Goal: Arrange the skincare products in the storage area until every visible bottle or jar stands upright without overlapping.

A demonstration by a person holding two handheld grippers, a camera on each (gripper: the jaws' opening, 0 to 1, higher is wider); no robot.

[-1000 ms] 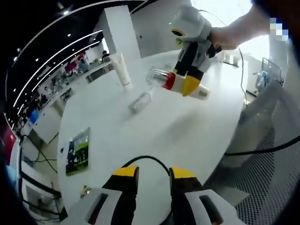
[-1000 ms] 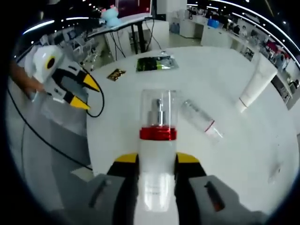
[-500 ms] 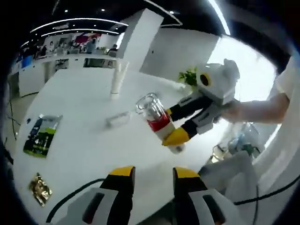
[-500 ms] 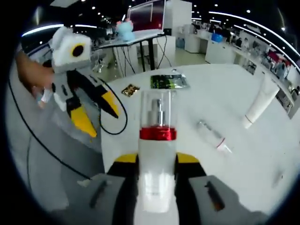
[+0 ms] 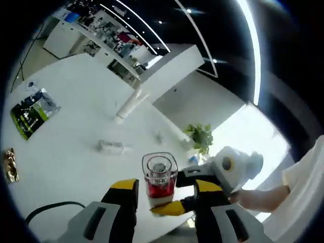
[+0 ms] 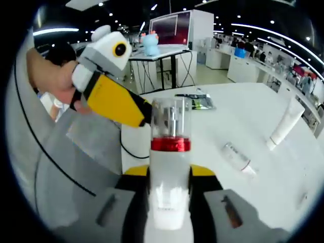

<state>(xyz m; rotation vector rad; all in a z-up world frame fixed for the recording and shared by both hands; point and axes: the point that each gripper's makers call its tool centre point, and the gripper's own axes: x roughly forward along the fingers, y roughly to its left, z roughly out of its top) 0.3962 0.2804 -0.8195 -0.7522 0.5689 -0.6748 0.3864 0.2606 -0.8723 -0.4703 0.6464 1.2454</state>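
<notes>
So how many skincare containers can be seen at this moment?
3: the pump bottle held in the right gripper, a small clear bottle lying on the table, and a white tube farther back.

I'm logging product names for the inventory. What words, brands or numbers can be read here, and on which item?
No text is readable.
Pump bottle held in the right gripper: faint print on its body, too blurred.
Green packet: light markings, too small.
White tube: nothing legible.
Small clear bottle lying on the table: nothing legible.
</notes>
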